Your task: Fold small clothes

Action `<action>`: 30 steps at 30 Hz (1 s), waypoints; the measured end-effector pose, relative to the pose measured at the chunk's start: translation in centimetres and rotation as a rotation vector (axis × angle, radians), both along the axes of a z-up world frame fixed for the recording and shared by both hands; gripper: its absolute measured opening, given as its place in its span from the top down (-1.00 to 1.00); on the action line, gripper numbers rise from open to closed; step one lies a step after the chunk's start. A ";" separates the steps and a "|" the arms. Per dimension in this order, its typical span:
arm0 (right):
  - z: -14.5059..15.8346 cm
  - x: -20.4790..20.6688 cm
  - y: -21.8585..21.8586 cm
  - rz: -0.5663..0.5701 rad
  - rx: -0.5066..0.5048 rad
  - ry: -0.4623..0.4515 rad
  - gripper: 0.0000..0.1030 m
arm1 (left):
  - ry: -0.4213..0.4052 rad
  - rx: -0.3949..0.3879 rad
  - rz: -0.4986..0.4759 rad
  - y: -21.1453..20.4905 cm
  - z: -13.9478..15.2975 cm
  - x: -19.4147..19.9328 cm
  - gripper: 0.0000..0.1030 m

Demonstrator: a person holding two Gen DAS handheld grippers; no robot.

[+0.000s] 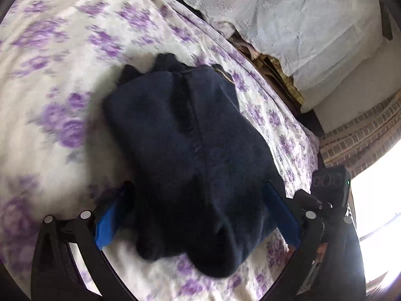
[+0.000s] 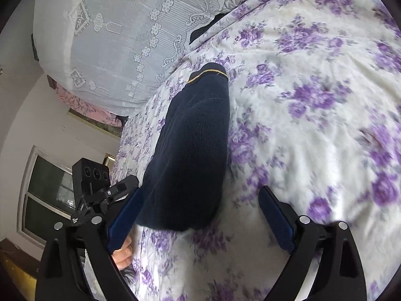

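- The navy garment is lying folded on the floral bed sheet, near the bed's edge.
- The left wrist view is showing the garment's full width and centre crease; the right wrist view is showing only a narrow side of it, with a yellow-trimmed hem at the far end.
- Only the right wrist view is showing a lace curtain beyond the garment and a hand beside its near end.
- The left tool is angling downward, fingers standing spread, straddling the garment's near end; pad contact cannot be told.
- The right tool is angling downward, fingers spread wide, one finger lying beside the garment, the other clear.
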State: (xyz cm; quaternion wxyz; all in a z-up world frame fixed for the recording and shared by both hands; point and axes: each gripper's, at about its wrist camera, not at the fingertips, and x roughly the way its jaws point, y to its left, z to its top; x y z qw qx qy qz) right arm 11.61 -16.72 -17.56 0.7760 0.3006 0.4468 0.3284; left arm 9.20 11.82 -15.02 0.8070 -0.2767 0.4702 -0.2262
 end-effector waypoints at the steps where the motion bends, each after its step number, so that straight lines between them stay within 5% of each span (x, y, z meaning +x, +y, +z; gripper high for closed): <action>1: 0.0 0.5 0.2 -0.008 0.005 0.001 -0.84 | 0.006 0.005 0.002 -0.3 -0.2 0.3 -0.91; 9: 0.0 3.7 3.5 -0.003 -0.028 -0.001 -0.84 | -0.020 0.027 -0.028 -0.8 -0.7 0.8 -0.91; 13: -0.1 4.8 5.0 0.021 -0.040 -0.020 -0.80 | -0.066 0.106 -0.043 -1.9 -0.8 0.9 -0.91; 30: -0.2 4.4 5.6 0.022 -0.063 -0.088 -0.70 | -0.146 0.169 -0.036 -2.7 -0.6 1.4 -0.92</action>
